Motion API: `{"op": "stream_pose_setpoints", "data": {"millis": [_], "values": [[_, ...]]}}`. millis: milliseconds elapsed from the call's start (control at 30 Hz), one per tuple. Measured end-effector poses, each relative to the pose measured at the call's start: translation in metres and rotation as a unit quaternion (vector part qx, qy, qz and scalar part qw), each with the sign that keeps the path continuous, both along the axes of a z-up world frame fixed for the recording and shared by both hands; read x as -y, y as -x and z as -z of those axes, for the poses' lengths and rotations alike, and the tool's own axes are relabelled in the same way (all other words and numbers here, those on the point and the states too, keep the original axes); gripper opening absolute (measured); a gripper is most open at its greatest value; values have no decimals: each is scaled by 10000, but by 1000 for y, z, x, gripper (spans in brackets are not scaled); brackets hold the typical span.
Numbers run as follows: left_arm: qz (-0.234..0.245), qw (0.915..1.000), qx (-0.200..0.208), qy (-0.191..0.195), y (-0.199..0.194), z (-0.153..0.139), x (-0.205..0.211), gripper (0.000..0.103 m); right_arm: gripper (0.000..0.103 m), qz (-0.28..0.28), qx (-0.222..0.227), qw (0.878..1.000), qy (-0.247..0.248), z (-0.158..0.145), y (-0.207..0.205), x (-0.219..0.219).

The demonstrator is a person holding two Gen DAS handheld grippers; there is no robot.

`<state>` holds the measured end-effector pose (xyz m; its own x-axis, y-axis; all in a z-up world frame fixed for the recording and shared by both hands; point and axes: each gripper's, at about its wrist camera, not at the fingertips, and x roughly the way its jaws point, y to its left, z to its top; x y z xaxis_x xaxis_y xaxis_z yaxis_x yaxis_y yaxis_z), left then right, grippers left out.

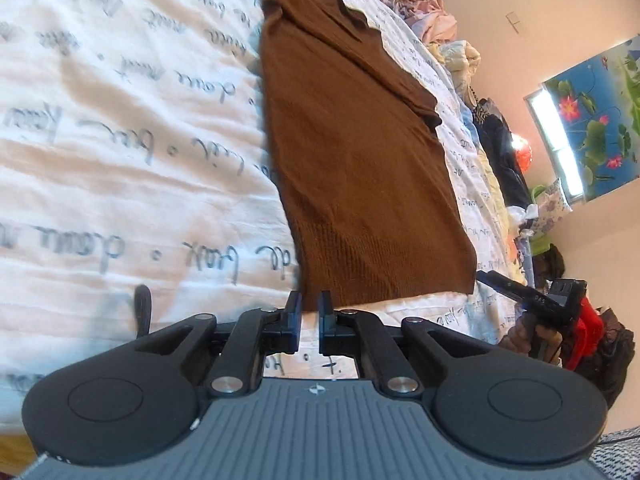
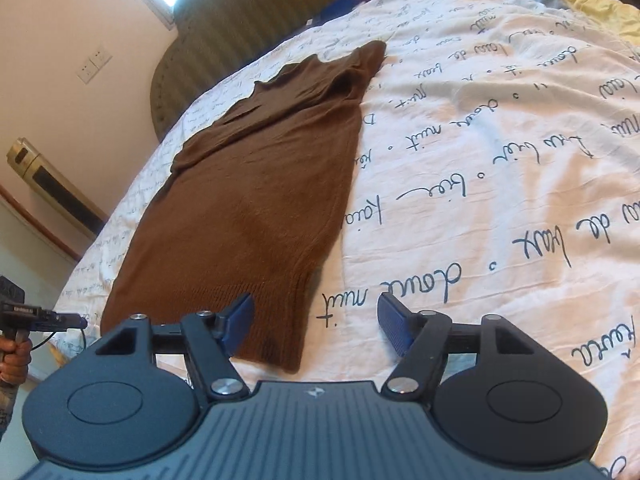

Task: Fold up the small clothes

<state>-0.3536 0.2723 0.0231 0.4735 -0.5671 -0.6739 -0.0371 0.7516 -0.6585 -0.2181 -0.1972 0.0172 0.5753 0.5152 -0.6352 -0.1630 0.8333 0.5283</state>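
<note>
**Both hand-held grippers at the hem of a brown knit on the bed**

Nearest in the left wrist view, the left hand-held gripper (image 1: 309,312) sits low at the hem of the top (image 1: 352,168), its black fingers drawn to a narrow slot with nothing visibly between them. The hem edge lies just beyond the tips, so this looks like a line-up for a pinch at that corner. In the right wrist view, the right hand-held gripper (image 2: 316,320) is spread wide. Its blue ribbed left pad (image 2: 240,320) overlaps the ribbed hem, and its right pad hangs over bare sheet (image 2: 500,184). The other hem corner lies between them; whether a pad touches cloth I cannot tell.

The top lies flat and lengthwise, hem nearest, neck farthest, probably laid out so the hem can be lifted toward the neck. It is a soft, fine knit, matte brown, with a ribbed band at the hem and a wavy collar edge. One sleeve (image 1: 384,64) lies folded across the body, making a thick diagonal ridge. It should drape limply and sag if held at one corner only.

The sheet under it is white, crinkled cotton printed with looping script. Beyond the top, to one side, a heap of mixed clothes (image 1: 436,20) lines the bed's edge.
</note>
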Motion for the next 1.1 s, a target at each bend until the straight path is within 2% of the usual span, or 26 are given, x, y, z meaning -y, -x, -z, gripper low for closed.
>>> {"op": "stream_pose_setpoints", "data": {"millis": [33,67,133,167,300,333,400,433,467,500,533,567,600,633,733,900,1100], "values": [[-170,9998,4,132,1,-1,-2,28,69,16,8,10000,-27,1,0,-2],[-260,9994,92,222,0,-2,-1,60,69,-32,2,10000,-15,2,-2,-3],[-437,9975,367,413,-3,-1,7,99,69,-120,-7,9999,37,6,-3,-11],[-443,9974,355,451,-8,2,13,95,69,-120,-31,9999,72,9,-3,-15],[-568,9970,48,518,-27,27,27,95,68,-68,102,9999,11,17,2,-22],[-580,9964,112,610,-29,29,29,94,68,-60,165,9998,-7,17,3,-24],[-584,9952,134,772,-32,31,32,88,68,-71,161,9998,-129,20,4,-28],[-555,9952,72,801,-33,32,34,74,67,-98,184,9997,-110,20,5,-31],[-490,9957,9,790,-33,33,37,62,57,-129,268,9995,-59,19,6,-34],[-464,9962,-37,737,-32,33,39,53,36,-183,257,9995,-3,20,7,-38],[-428,9965,-127,701,-30,36,40,31,27,-168,157,9997,6,23,5,-39],[-417,9964,-247,696,-29,40,41,13,16,-88,111,9999,-41,26,5,-37],[-475,9959,-319,696,-27,43,40,9,4,-88,119,9998,-128,28,5,-35],[-527,9955,-366,701,-26,48,39,5,4,-79,119,9997,-215,29,6,-33],[-772,9923,-301,924,-17,56,31,5,4,27,206,9987,-462,27,13,-27],[-1111,9872,83,1141,3,54,20,4,3,241,366,9967,-680,19,20,-17],[-1374,9795,280,1445,25,58,18,4,3,369,533,9951,-747,9,38,-11]]}}
